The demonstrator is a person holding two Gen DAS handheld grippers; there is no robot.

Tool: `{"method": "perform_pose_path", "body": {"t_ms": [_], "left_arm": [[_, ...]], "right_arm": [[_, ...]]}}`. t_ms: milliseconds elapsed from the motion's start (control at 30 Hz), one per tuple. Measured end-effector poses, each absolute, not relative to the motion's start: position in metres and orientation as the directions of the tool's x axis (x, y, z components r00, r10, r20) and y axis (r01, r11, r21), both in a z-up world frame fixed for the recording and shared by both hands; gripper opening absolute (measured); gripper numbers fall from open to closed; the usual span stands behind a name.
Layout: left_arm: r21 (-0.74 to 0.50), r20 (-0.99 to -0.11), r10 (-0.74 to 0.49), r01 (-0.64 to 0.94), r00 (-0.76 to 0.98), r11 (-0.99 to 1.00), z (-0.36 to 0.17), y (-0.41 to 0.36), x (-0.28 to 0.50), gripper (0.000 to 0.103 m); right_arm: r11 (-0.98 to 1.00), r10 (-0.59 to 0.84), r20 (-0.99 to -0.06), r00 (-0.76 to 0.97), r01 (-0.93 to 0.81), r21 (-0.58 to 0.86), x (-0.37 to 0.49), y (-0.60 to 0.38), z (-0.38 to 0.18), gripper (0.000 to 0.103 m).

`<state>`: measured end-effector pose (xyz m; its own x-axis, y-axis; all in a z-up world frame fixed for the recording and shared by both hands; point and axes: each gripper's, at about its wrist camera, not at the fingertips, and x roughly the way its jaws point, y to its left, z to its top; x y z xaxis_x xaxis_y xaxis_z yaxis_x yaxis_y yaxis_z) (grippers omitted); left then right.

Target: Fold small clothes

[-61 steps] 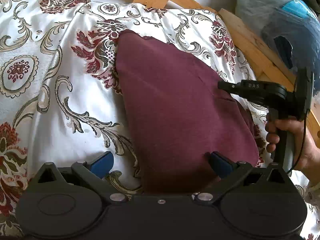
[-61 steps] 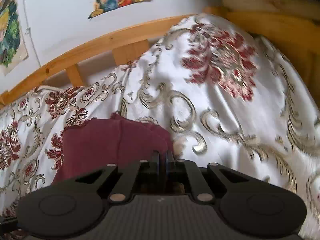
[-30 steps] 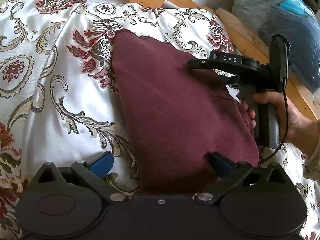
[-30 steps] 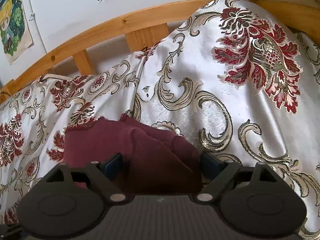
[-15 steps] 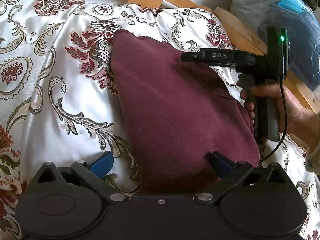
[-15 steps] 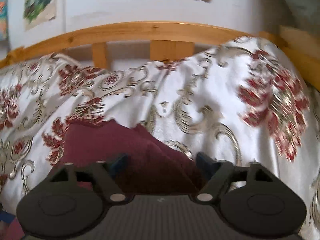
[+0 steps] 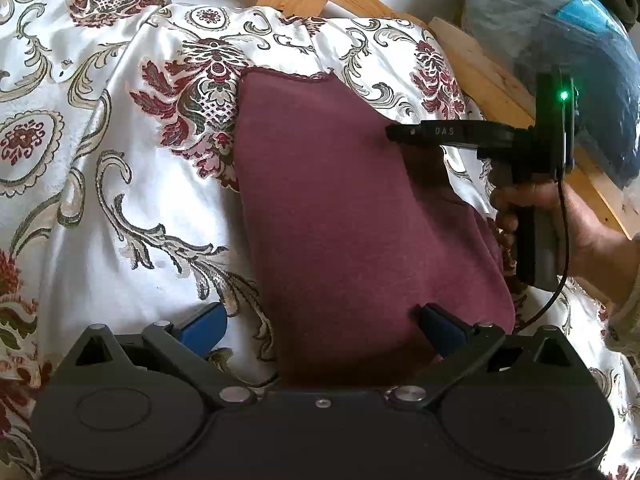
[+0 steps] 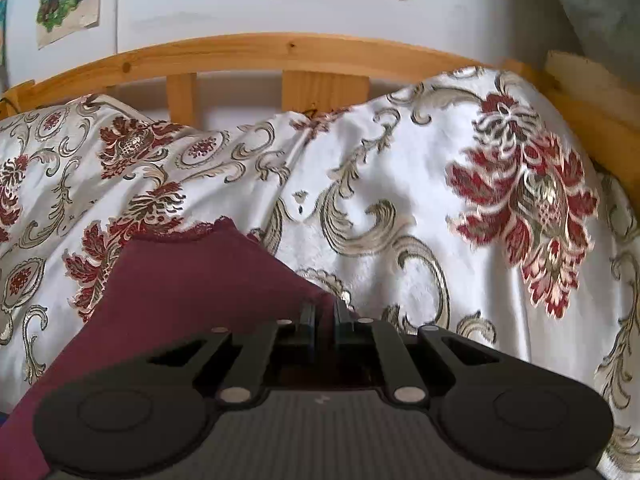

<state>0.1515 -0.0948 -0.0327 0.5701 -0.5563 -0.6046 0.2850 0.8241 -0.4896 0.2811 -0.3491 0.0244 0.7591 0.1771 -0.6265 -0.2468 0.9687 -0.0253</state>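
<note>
On floral bedspread, maroon garment between right gripper fingers.

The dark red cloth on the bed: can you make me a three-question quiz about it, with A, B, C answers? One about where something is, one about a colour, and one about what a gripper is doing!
1. Where does the cloth lie?
A. On the flowery bedspread
B. Over the wooden bed rail
C. On the floor

2. What colour are the left gripper's fingers?
A. Yellow
B. Blue
C. White

3. What is the right gripper doing?
A. Standing wide open above the cloth
B. Shut on a pillow
C. Shut on the cloth's edge

Answers:
1 A: the cloth rests flat on the patterned bedspread, in front of the bed rail.
2 B: both fingers show blue in the left wrist view.
3 C: its jaws have just been closing and now stand almost together, with dark red fabric between them.
</note>
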Motion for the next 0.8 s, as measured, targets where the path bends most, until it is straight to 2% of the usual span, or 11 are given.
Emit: {"method": "perform_pose_path", "body": {"t_ms": [67,133,200,267,333,467,567,633,700,733,800], "left_arm": [[-0.489,-0.604,-0.558,0.287,0.569,0.823,-0.033,-0.095,0.152,0.102],[-0.486,-0.605,-0.559,0.292,0.568,0.823,-0.034,-0.096,0.152,0.102],[-0.483,-0.605,-0.560,0.298,0.567,0.824,-0.034,-0.096,0.152,0.102],[-0.482,-0.604,-0.561,0.301,0.566,0.823,-0.034,-0.097,0.152,0.102],[-0.482,-0.602,-0.563,0.304,0.566,0.822,-0.034,-0.098,0.152,0.102],[-0.481,-0.601,-0.564,0.308,0.566,0.821,-0.035,-0.098,0.152,0.102],[-0.483,-0.600,-0.568,0.310,0.564,0.819,-0.035,-0.097,0.153,0.102],[-0.484,-0.600,-0.569,0.311,0.563,0.818,-0.035,-0.096,0.153,0.102],[-0.485,-0.600,-0.569,0.311,0.562,0.818,-0.035,-0.096,0.153,0.102],[-0.484,-0.600,-0.569,0.311,0.563,0.818,-0.035,-0.096,0.153,0.102],[-0.485,-0.600,-0.569,0.311,0.562,0.818,-0.035,-0.096,0.153,0.102]], "right_arm": [[0.969,0.182,-0.634,0.752,-0.246,-0.013,0.283,-0.350,0.023,0.014],[0.968,0.194,-0.635,0.748,-0.252,-0.001,0.286,-0.349,0.025,0.025],[0.965,0.226,-0.634,0.740,-0.261,0.040,0.290,-0.350,0.029,0.051],[0.960,0.257,-0.635,0.728,-0.270,0.079,0.296,-0.351,0.032,0.062],[0.954,0.282,-0.647,0.709,-0.281,0.107,0.304,-0.351,0.032,0.067],[0.943,0.322,-0.670,0.668,-0.290,0.164,0.320,-0.350,0.027,0.087],[0.940,0.321,-0.690,0.648,-0.304,0.152,0.327,-0.346,0.021,0.088],[0.942,0.307,-0.696,0.649,-0.311,0.125,0.327,-0.343,0.019,0.084],[0.947,0.276,-0.710,0.648,-0.309,0.086,0.325,-0.341,0.017,0.069],[0.948,0.269,-0.713,0.647,-0.308,0.078,0.324,-0.342,0.017,0.065],[0.950,0.263,-0.719,0.644,-0.304,0.075,0.322,-0.346,0.016,0.048]]}}
